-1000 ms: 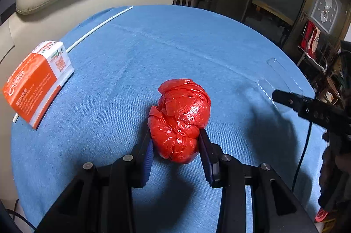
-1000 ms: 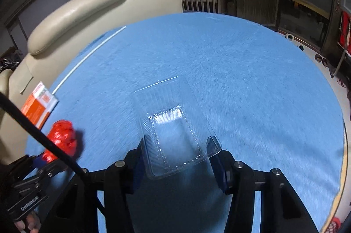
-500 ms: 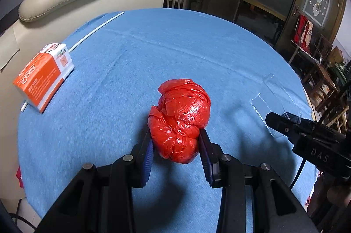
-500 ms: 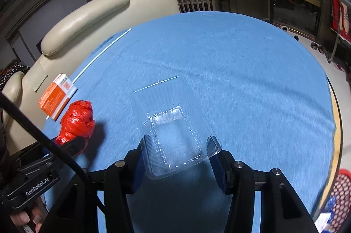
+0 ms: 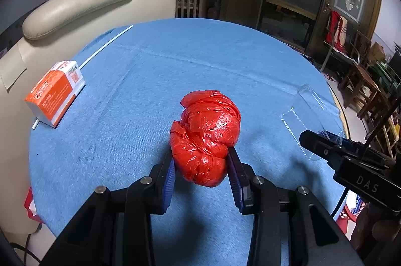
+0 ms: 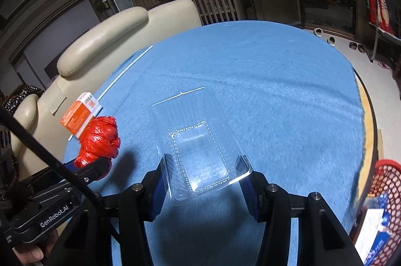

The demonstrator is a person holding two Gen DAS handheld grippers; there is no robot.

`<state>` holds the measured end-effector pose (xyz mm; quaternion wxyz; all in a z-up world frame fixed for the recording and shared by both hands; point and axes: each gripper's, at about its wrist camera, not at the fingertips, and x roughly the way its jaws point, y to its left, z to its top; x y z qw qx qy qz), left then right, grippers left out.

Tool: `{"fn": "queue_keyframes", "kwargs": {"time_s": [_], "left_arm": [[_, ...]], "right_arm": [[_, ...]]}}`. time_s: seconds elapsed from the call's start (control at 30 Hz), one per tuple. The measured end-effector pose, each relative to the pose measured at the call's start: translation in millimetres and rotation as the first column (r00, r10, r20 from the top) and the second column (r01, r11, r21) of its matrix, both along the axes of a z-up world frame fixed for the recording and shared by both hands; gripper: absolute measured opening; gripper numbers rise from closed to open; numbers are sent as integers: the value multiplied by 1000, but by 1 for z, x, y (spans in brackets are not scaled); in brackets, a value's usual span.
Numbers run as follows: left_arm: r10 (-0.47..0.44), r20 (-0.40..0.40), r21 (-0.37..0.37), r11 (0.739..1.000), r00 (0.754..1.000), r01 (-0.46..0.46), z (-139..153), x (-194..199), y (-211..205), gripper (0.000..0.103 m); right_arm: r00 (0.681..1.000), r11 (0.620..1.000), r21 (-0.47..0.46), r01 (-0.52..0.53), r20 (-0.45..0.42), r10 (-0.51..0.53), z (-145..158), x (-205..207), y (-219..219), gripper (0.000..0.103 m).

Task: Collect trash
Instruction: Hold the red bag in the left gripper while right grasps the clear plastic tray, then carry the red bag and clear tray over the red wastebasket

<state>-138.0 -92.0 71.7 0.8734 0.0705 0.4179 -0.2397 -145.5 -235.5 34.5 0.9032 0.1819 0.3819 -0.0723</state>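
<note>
Left claw (image 5: 201, 174) clamps red bag (image 5: 206, 135); right claw (image 6: 204, 182) clamps clear tray (image 6: 198, 138).

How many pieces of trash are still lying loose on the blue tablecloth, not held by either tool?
2: an orange box near the left edge by the beige chair, and a thin white stick running from beneath it toward the far edge. More may lie outside the views.

Dim room, overhead light; soft shadows on blue tablecloth (image 5: 200, 60), motion blur (right view), fisheye-warped dark corners.
</note>
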Motion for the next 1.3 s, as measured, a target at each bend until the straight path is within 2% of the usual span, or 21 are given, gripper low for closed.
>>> {"fn": "queue_keyframes", "kwargs": {"time_s": [0.5,1.3], "left_arm": [[-82,50,26,996,995,81,11,-37,-26,40],[-168,94,56,985,981,163,25,-63,-59,40]], "right_arm": [[994,995,50,85,66,-89,7,-62,-15,55],[972,981,80,174,146,-184,27,-119,-35,55]]}}
